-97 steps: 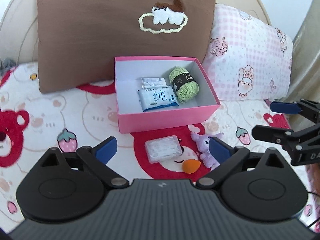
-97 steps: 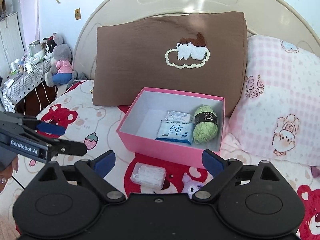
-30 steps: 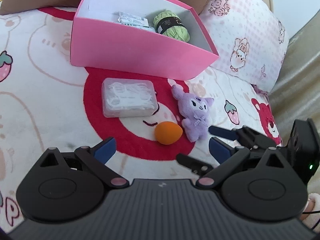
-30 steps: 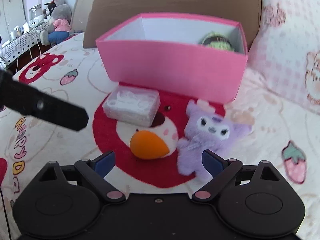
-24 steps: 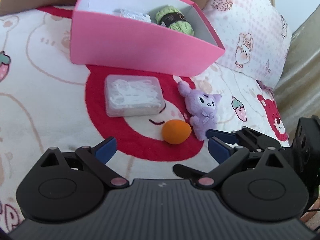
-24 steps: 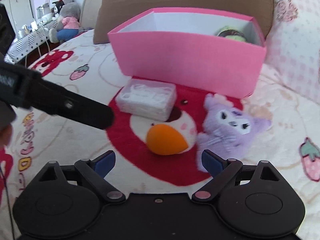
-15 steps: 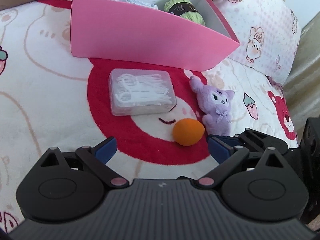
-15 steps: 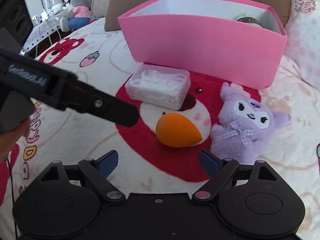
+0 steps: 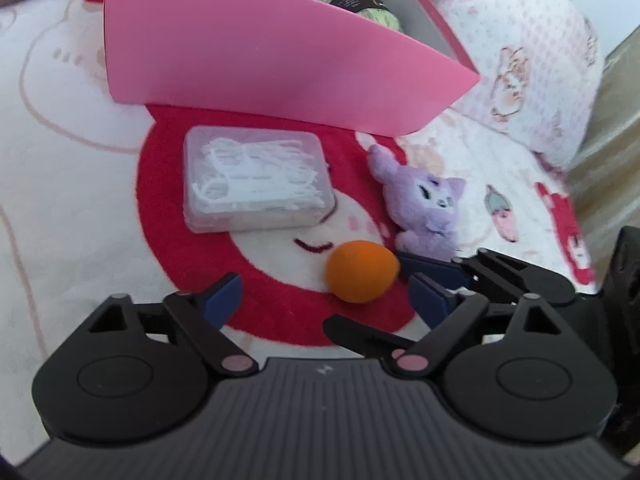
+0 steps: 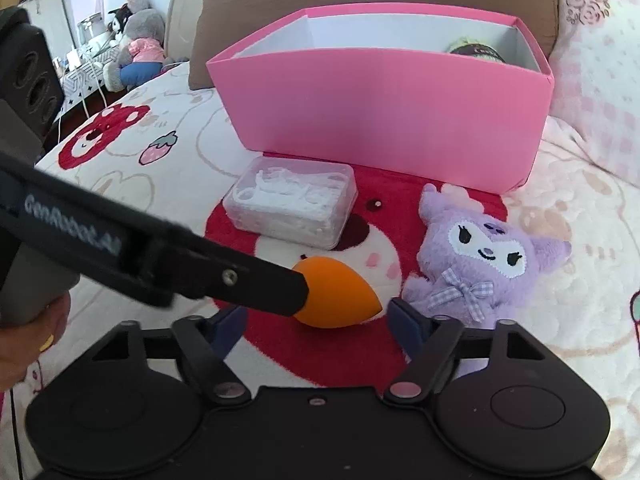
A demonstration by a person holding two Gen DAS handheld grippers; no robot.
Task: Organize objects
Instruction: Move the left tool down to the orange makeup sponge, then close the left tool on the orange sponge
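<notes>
My right gripper [image 10: 314,320], jaws wide, straddles the orange teardrop makeup sponge [image 10: 336,294]; my left gripper [image 9: 324,292] gapes empty beside it, near the pink cardboard box [image 9: 260,52].

Legible text: the white lettering "GenRobot.AI", somewhat blurred, runs along the black finger of the left gripper [image 10: 316,296] that crosses the lower left of the right wrist view. The dark band on the green yarn ball [image 9: 360,2], at the upper centre of the left wrist view, carries small print too blurred to read. No other lettering or numbers can be made out.
</notes>
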